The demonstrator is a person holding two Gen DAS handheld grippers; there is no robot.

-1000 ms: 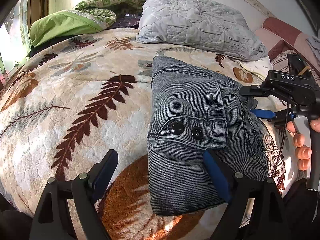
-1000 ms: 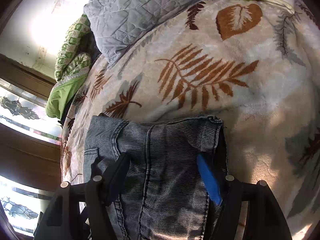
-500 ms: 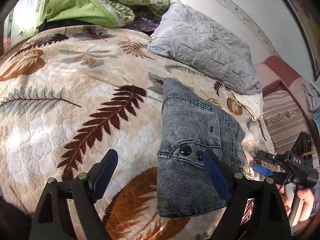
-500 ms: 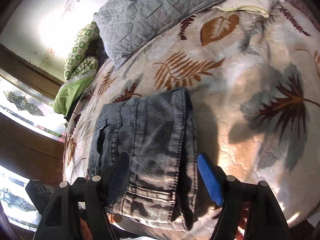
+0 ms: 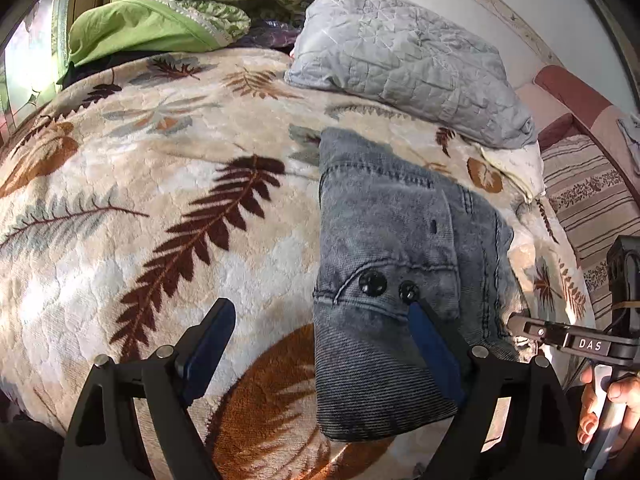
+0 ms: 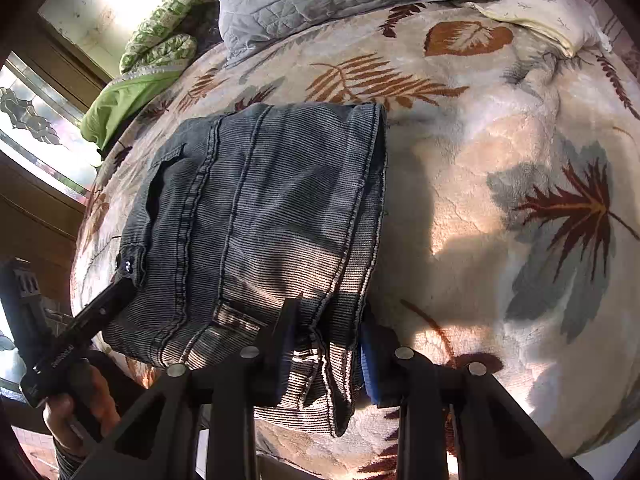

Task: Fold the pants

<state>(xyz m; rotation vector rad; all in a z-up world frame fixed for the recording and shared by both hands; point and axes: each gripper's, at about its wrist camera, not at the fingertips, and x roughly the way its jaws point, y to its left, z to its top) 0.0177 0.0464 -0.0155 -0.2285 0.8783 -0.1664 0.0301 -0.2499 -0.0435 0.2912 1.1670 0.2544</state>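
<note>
The grey denim pants (image 5: 392, 264) lie folded into a compact block on the leaf-patterned blanket (image 5: 160, 208). My left gripper (image 5: 320, 344) is open and empty, its right finger over the near left part of the fold. In the right wrist view the pants (image 6: 260, 208) fill the middle. My right gripper (image 6: 328, 340) is closed on the hem edge of the pants at their near corner. The right gripper also shows at the pants' right edge in the left wrist view (image 5: 520, 326).
A grey quilted pillow (image 5: 404, 64) lies at the head of the bed behind the pants. Green bedding (image 5: 160, 28) is bunched at the far left. A striped cushion (image 5: 592, 208) sits to the right. The bed's near edge is just below the grippers.
My right gripper has moved in and closed on the near edge of the folded pants. My left gripper has shifted slightly and stays open.
</note>
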